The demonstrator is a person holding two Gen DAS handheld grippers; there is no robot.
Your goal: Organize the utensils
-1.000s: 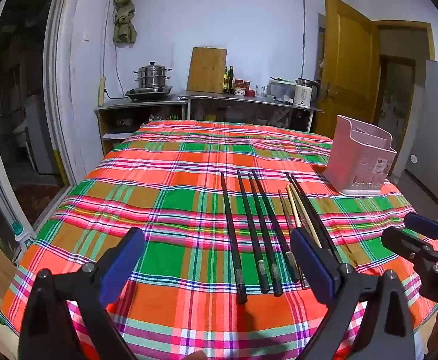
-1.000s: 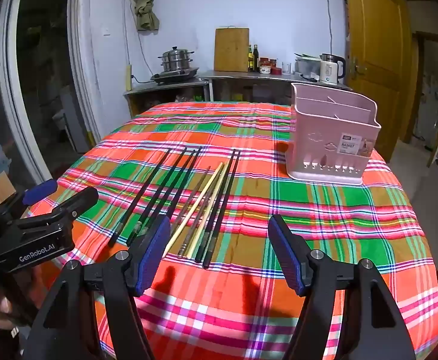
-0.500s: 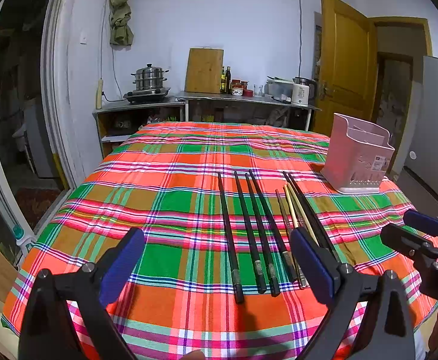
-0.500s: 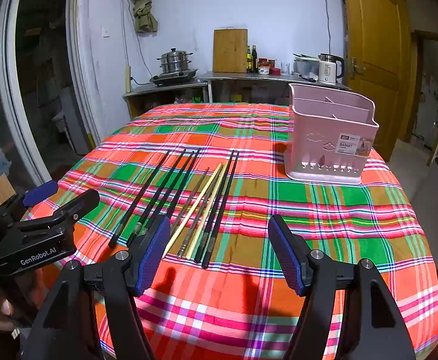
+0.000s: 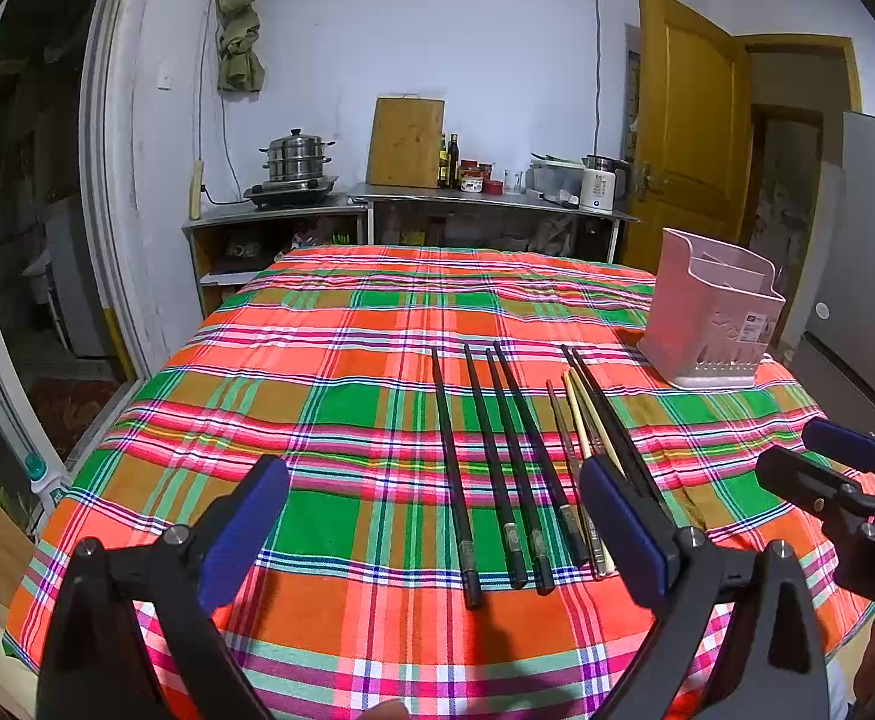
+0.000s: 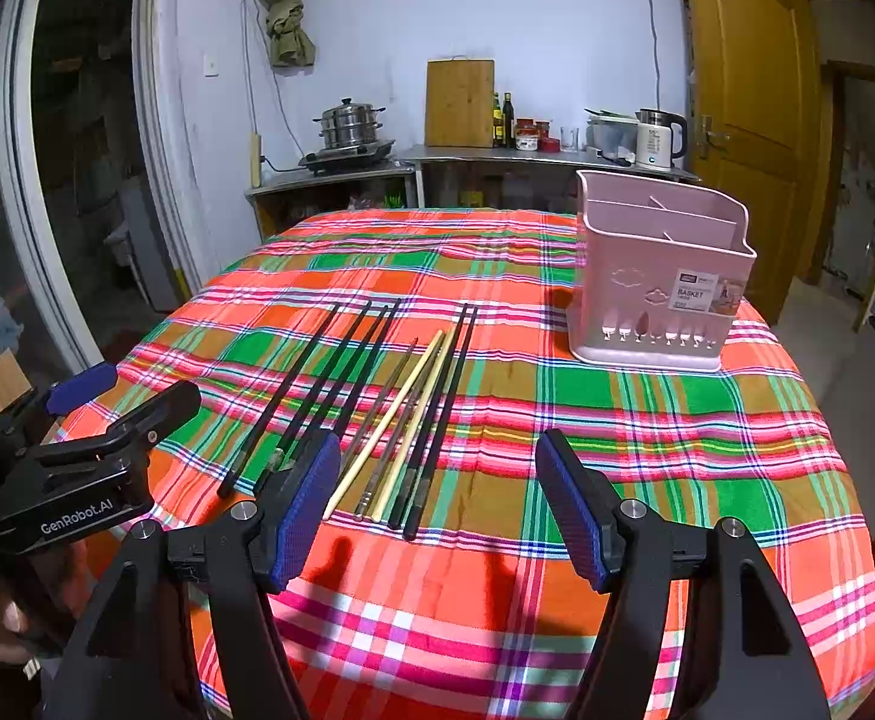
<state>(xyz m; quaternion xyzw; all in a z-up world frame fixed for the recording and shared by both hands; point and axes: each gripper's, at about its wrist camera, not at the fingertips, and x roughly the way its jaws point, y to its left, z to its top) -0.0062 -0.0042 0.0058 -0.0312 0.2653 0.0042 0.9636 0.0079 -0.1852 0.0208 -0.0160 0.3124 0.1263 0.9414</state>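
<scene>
Several chopsticks lie side by side on the plaid tablecloth: black ones [image 5: 500,456] [image 6: 323,384] on the left, pale wooden ones [image 5: 584,432] [image 6: 404,414] with more black ones to their right. A pink divided utensil basket [image 5: 710,324] [image 6: 659,282] stands empty at the far right of the table. My left gripper [image 5: 431,534] is open and empty above the near ends of the chopsticks. My right gripper [image 6: 437,510] is open and empty just right of the chopsticks' near ends.
The table [image 5: 329,360] is covered by a red, green and orange plaid cloth. Behind it a counter [image 5: 485,198] holds a steamer pot, cutting board, bottles and kettle. A yellow door [image 5: 683,138] stands open at the right. Each gripper shows in the other's view [image 6: 77,468] [image 5: 845,492].
Both views have shifted slightly, so the chopsticks sit a little nearer and lower. Both grippers stay open and empty. Nothing on the table has moved.
</scene>
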